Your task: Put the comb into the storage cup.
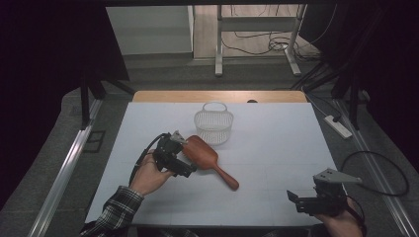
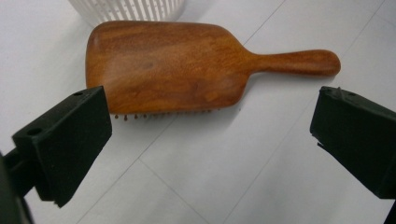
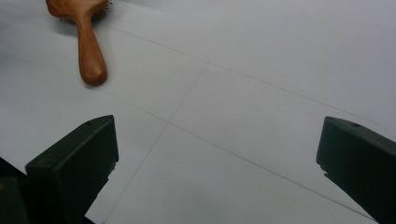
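Note:
A wooden paddle hairbrush (image 1: 210, 159) lies bristles down on the white table, its handle pointing toward the front right. My left gripper (image 1: 179, 157) hovers at the brush's left side, open, with the brush head (image 2: 168, 65) just beyond its jaws and nothing between them. The brush handle (image 3: 89, 51) appears at the top left of the right gripper view. My right gripper (image 1: 302, 201) is open near the table's front right corner, jaws wide over bare table.
A white slatted basket (image 1: 213, 123) with a handle stands just behind the brush head; its lower wall (image 2: 130, 8) is close past the brush. The white mat (image 1: 276, 143) ends at a wooden strip at the back. Cables and table legs lie beyond.

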Demonstrator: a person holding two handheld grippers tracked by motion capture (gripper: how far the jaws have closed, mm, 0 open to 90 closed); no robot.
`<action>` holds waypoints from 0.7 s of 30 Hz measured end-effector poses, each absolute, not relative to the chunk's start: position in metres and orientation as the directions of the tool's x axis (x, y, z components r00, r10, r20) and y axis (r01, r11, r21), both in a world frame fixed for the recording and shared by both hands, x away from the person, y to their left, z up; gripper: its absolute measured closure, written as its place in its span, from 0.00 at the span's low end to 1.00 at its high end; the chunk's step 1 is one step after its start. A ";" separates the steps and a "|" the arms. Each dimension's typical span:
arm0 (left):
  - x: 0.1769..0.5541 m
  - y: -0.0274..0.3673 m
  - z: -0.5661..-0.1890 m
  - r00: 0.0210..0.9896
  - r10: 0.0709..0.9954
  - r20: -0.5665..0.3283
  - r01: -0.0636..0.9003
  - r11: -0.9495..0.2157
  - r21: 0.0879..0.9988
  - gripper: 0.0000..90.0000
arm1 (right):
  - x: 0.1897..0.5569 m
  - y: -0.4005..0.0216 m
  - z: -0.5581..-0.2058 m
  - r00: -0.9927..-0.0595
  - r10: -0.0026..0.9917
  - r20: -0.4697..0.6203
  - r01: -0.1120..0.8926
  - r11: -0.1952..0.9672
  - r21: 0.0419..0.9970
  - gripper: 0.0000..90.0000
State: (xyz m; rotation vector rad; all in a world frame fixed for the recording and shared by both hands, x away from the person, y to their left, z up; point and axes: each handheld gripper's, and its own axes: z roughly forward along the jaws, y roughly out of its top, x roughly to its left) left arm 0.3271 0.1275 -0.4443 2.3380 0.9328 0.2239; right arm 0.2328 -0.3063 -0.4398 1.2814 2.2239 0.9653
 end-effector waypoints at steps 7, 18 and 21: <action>0.337 0.117 -0.444 0.749 0.660 -0.069 0.563 -0.577 0.592 0.00 | 0.233 -0.306 -0.440 -0.503 0.865 0.000 0.592 0.345 0.728 0.00; 0.352 0.099 -0.442 0.769 0.634 -0.082 0.549 -0.589 0.593 0.00 | 0.233 -0.306 -0.440 -0.504 0.864 0.001 0.594 0.346 0.726 0.00; 0.356 0.093 -0.442 0.775 0.627 -0.080 0.544 -0.597 0.589 0.00 | 0.233 -0.306 -0.440 -0.505 0.863 0.001 0.594 0.347 0.726 0.00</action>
